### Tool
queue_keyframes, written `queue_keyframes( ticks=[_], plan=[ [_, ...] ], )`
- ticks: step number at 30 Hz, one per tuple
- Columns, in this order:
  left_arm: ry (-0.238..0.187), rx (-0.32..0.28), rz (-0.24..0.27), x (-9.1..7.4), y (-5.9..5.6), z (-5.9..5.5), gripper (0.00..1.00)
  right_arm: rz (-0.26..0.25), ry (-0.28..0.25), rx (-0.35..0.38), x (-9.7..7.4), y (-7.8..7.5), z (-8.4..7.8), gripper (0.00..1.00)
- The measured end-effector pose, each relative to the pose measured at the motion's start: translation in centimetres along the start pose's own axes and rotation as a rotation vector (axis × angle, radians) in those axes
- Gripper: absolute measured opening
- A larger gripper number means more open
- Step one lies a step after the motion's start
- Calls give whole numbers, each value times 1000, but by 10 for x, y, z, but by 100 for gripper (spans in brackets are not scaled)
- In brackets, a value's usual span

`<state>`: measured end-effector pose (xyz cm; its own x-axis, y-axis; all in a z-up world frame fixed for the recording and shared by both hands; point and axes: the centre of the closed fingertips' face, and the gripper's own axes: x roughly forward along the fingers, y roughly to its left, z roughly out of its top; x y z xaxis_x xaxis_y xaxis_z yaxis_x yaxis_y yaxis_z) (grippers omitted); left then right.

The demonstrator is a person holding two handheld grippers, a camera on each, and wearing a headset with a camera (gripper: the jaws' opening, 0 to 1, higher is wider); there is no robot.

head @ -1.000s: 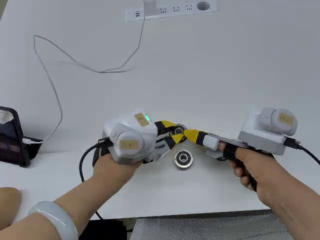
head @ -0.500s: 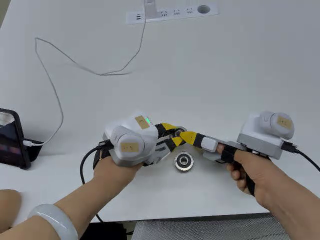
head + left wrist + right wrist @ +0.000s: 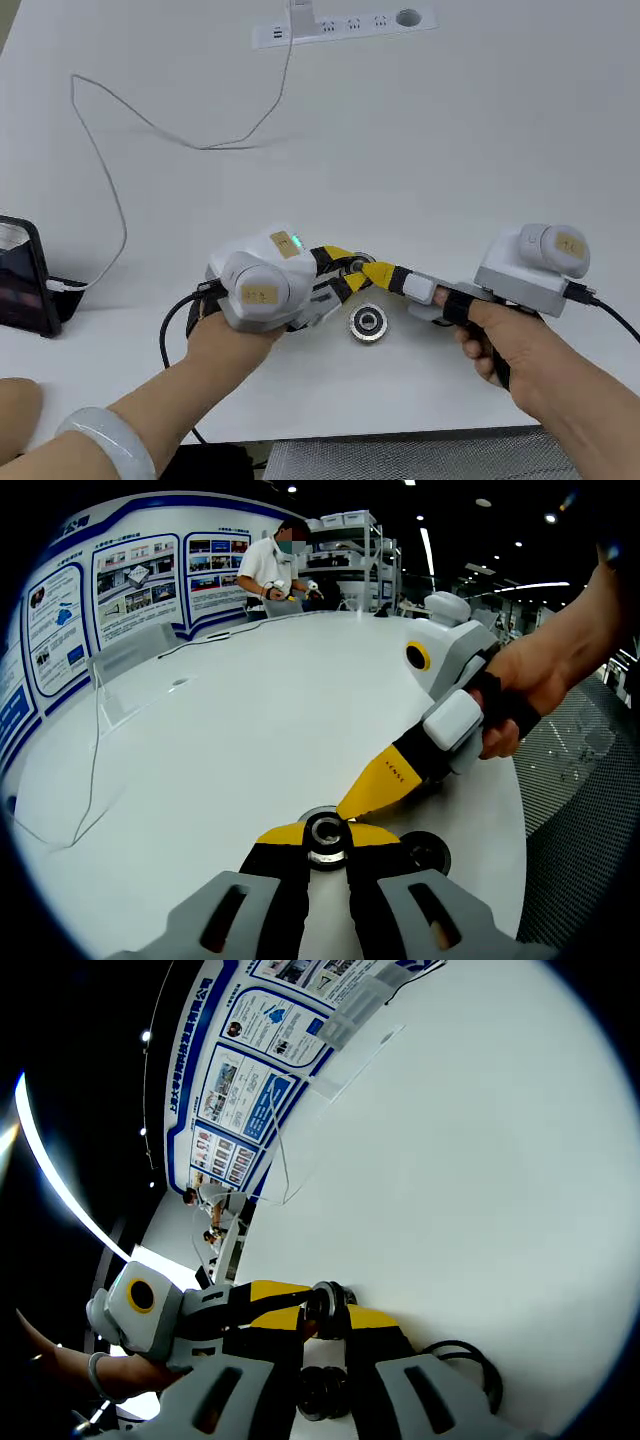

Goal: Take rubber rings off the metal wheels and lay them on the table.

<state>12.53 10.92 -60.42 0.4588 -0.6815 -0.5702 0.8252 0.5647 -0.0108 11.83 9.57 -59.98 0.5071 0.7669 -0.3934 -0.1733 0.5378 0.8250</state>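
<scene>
– Peeling the rubber ring off the metal wheel now, by the look of it. Best way to go about it?
– Clamp hard with the left hand-held gripper, shut on the wheel's flat faces, close to the counter. With the right hand-held gripper, jaws drawn together into one yellow wedge at the rim, nip the rubber alone. Then roll it sideways over the edge rather than tugging straight out. No twisting against the left's hold, or risk losing the wheel.
– Any rubber between the right's jaws yet?
– Cannot tell; too small in every view.
– Anything one view gives that another lacks?
– From the head view, a second wheel lying flat on the counter, near the held one and apart from both tips. From the left gripper view, the wedge touching the held wheel's upper right rim. From the right gripper view, the wheel edge-on at the tips, plus a black loop on the counter beside them, possibly a ring laid down already.
</scene>
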Motion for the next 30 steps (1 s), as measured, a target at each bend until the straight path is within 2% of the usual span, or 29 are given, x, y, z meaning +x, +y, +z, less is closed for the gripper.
queue_keyframes(
  ticks=[17,25,30],
  plan=[
    [-3,-5,-1,0,0,1,14,-36,20,-92,1,-13,3,6],
    [-6,-6,-2,0,0,1,14,-43,25,-117,2,-14,3,5],
    [-6,-7,-1,0,0,2,14,-55,23,-157,1,-13,5,3]
  ],
)
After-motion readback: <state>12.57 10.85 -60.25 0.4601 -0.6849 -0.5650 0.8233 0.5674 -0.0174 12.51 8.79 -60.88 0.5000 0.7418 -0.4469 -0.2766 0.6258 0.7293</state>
